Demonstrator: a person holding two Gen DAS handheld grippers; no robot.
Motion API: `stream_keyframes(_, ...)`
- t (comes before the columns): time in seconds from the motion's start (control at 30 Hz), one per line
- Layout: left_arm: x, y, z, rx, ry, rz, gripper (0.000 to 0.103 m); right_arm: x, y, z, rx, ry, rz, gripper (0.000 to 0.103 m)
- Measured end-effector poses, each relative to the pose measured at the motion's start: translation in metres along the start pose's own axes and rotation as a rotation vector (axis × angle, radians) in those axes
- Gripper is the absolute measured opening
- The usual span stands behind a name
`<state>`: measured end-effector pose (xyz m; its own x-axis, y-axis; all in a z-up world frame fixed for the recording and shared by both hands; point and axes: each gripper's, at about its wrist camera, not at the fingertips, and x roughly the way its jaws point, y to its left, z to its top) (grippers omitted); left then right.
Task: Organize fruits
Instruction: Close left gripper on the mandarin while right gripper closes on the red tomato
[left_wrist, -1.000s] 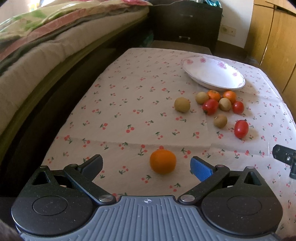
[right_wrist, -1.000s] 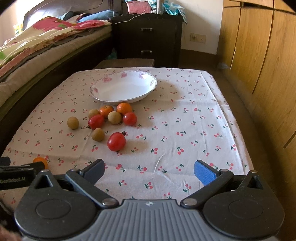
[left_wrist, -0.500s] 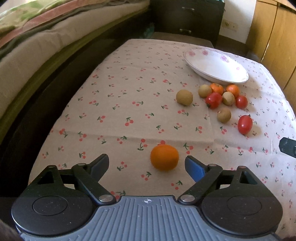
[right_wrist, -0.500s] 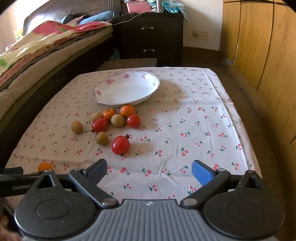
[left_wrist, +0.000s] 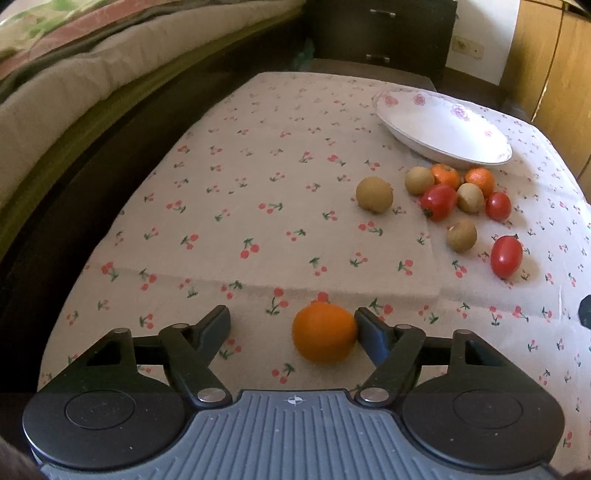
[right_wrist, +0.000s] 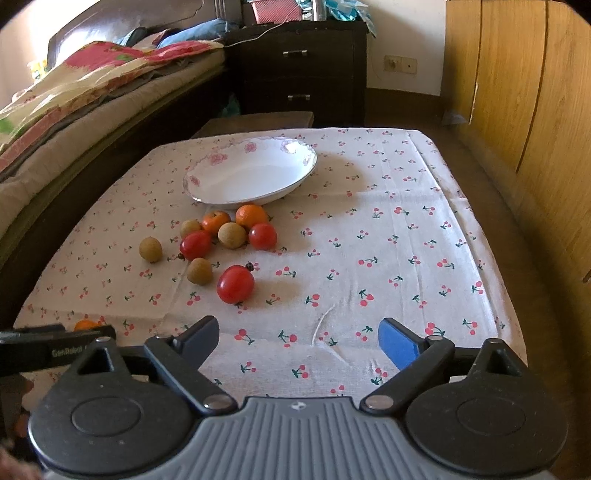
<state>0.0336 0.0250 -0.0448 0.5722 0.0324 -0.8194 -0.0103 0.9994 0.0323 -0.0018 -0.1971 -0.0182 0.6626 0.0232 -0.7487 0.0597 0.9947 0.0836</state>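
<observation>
Left gripper (left_wrist: 291, 325) closing round smooth orange (left_wrist: 324, 332), blue pad touching; right gripper (right_wrist: 299, 339) narrowing, spread, empty.

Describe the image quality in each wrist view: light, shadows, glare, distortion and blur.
Left wrist view: sunlight from the left, the orange and red tomato throwing shadows to the right; fisheye bends the tablecloth edges; the bed is soft. Right wrist view: a bright highlight on the bowl rim, its shadow falling right; wardrobe lines bow; corners vignette dark.
</observation>
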Motion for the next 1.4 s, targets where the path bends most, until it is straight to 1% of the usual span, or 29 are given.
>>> stream_keyframes(0.07, -0.001, -0.002, -0.001, 0.013, -0.01, -0.005, 0.075, 0.002, 0.0, 0.0, -0.012, 0.004, 0.0, 0.087)
stream_keyframes(0.13, -0.003, -0.002, -0.003, 0.014, -0.013, -0.03, 0.067, 0.004, 0.0, 0.001, -0.015, 0.003, 0.002, 0.085)
stream_keyframes(0.2, -0.004, -0.003, -0.004, 0.023, -0.015, -0.039, 0.065, 0.009, 0.0, 0.003, -0.004, 0.012, 0.016, 0.081)
stream_keyframes(0.27, -0.005, -0.006, -0.005, 0.036, -0.022, -0.048, 0.059, 0.014, 0.001, 0.007, 0.011, 0.027, 0.042, 0.075)
stream_keyframes(0.33, -0.007, -0.008, -0.006, 0.051, -0.031, -0.062, 0.052, 0.019, 0.006, 0.011, 0.008, 0.028, 0.055, 0.074)
stream_keyframes(0.4, -0.007, -0.009, -0.006, 0.05, -0.032, -0.093, 0.048, 0.026, 0.013, 0.016, -0.01, 0.029, 0.058, 0.074)
stream_keyframes(0.5, -0.007, -0.008, -0.007, 0.049, -0.036, -0.102, 0.045, 0.037, 0.024, 0.023, -0.03, 0.039, 0.079, 0.07)
stream_keyframes(0.6, -0.008, -0.006, -0.008, 0.044, -0.044, -0.113, 0.044, 0.049, 0.032, 0.028, -0.042, 0.054, 0.088, 0.062)
stream_keyframes(0.67, -0.008, -0.004, -0.009, 0.048, -0.051, -0.119, 0.044, 0.057, 0.033, 0.03, -0.036, 0.066, 0.102, 0.056)
stream_keyframes(0.9, -0.009, -0.01, -0.016, 0.094, -0.081, -0.111, 0.046, 0.078, 0.032, 0.031, -0.024, 0.102, 0.11, 0.052)
stream_keyframes(0.97, -0.01, -0.012, -0.018, 0.107, -0.091, -0.104, 0.046, 0.08, 0.033, 0.031, -0.036, 0.092, 0.106, 0.052)
stream_keyframes(1.07, -0.009, -0.01, -0.019, 0.107, -0.096, -0.112, 0.049, 0.082, 0.037, 0.03, -0.065, 0.082, 0.092, 0.052)
stream_keyframes(1.17, -0.012, -0.011, -0.023, 0.12, -0.104, -0.121, 0.056, 0.081, 0.038, 0.028, -0.077, 0.076, 0.089, 0.054)
stream_keyframes(1.2, -0.012, -0.011, -0.024, 0.125, -0.106, -0.125, 0.061, 0.081, 0.038, 0.027, -0.08, 0.076, 0.091, 0.055)
stream_keyframes(1.23, -0.012, -0.012, -0.026, 0.132, -0.106, -0.128, 0.065, 0.081, 0.038, 0.027, -0.087, 0.079, 0.095, 0.058)
stream_keyframes(1.27, -0.012, -0.013, -0.028, 0.142, -0.104, -0.125, 0.074, 0.081, 0.038, 0.027, -0.094, 0.084, 0.102, 0.065)
stream_keyframes(1.3, -0.012, -0.014, -0.029, 0.15, -0.099, -0.118, 0.08, 0.081, 0.038, 0.026, -0.097, 0.089, 0.111, 0.07)
stream_keyframes(1.37, -0.011, -0.013, -0.03, 0.146, -0.104, -0.118, 0.08, 0.083, 0.038, 0.024, -0.092, 0.094, 0.134, 0.089)
stream_keyframes(1.4, -0.01, -0.013, -0.03, 0.144, -0.105, -0.12, 0.08, 0.083, 0.039, 0.023, -0.092, 0.089, 0.144, 0.091)
